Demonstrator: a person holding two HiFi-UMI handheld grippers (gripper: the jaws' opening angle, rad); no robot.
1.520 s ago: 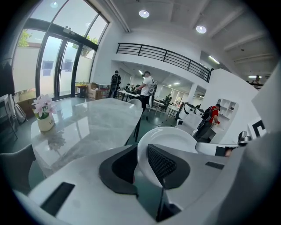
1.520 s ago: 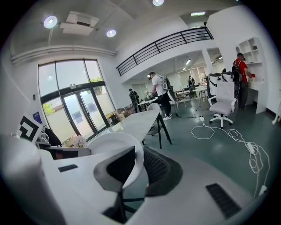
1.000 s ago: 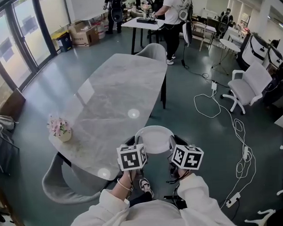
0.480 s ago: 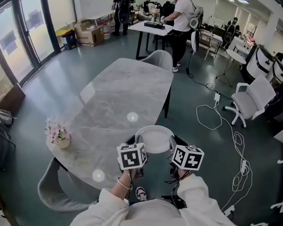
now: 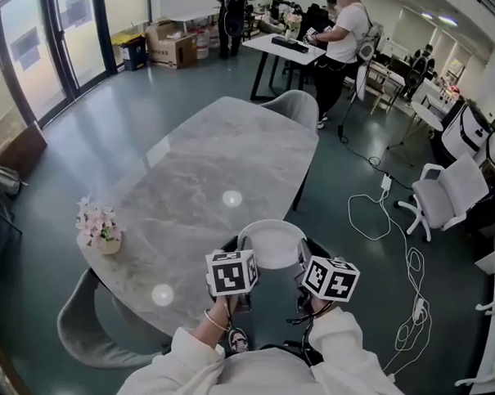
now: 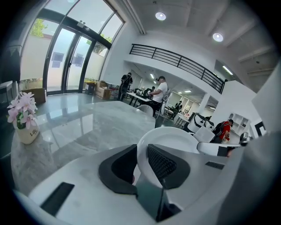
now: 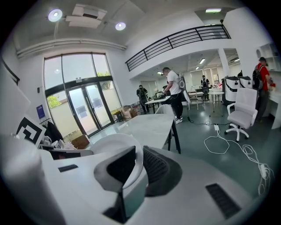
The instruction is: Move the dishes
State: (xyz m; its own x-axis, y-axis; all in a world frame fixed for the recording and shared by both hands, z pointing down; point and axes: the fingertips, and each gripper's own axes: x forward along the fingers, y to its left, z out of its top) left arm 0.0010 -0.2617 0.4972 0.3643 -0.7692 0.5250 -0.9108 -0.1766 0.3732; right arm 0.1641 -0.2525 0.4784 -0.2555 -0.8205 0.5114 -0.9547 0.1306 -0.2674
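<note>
A white dish [image 5: 270, 242] hangs in the air just past the near end of the grey marble table [image 5: 213, 165]. Both grippers carry it by opposite sides of its rim. My left gripper [image 5: 243, 252] is shut on the left rim, and in the left gripper view the dish [image 6: 175, 137] rim stands between the black pads [image 6: 164, 163]. My right gripper [image 5: 301, 252] is shut on the right rim. In the right gripper view the dish [image 7: 109, 144] passes between that gripper's pads [image 7: 153, 169]. The dish looks empty.
A small vase of pink flowers [image 5: 98, 230] stands on the table's left edge. Grey chairs sit at the far end [image 5: 297, 108] and the near left [image 5: 85, 326]. A white office chair [image 5: 444, 196] and loose cables [image 5: 396, 219] are on the right floor. People stand at a far desk [image 5: 286, 45].
Both grippers have travelled together with the dish, and the table and room have shifted in the head view. The hold on the dish is the same.
</note>
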